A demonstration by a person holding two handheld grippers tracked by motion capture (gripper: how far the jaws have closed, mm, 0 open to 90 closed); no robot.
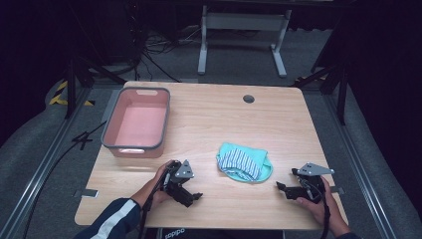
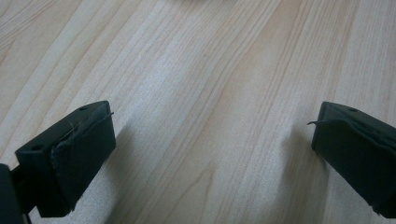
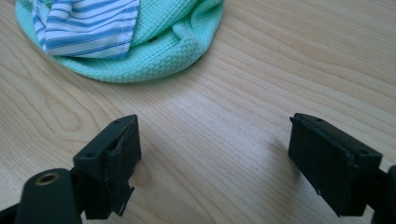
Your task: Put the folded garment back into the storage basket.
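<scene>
A small bundle of cloth (image 1: 244,162) is seen on the wooden table (image 1: 209,119), made up of a mint-green knitted piece with a blue-and-white striped piece (image 3: 88,25) folded on top of it. The bundle is placed near the front half of the table, to the right of the pink bin (image 1: 137,122) and well apart from it.

The bundle is flanked by both tools. The left gripper (image 1: 191,197) is held to the left of the bundle and a little nearer the person's edge; the right gripper (image 1: 284,189) is held to the right of the bundle, also nearer that edge. Neither is touching the cloth. The right gripper is judged to be slightly the closer one, and its jaws are pointed toward the bundle: in the right gripper view the green knit edge (image 3: 154,60) is seen just ahead and to the left of the gap between the jaws. In the left gripper view bare table (image 2: 201,93) is framed between the jaws.

Both grippers are held wide apart at the jaws, and nothing is gripped by either.

The bundle's longer axis is laid roughly left to right, so its two ends are presented to the two grippers. A short forward reach by the right gripper is judged sufficient to meet the near right edge of the cloth.
</scene>
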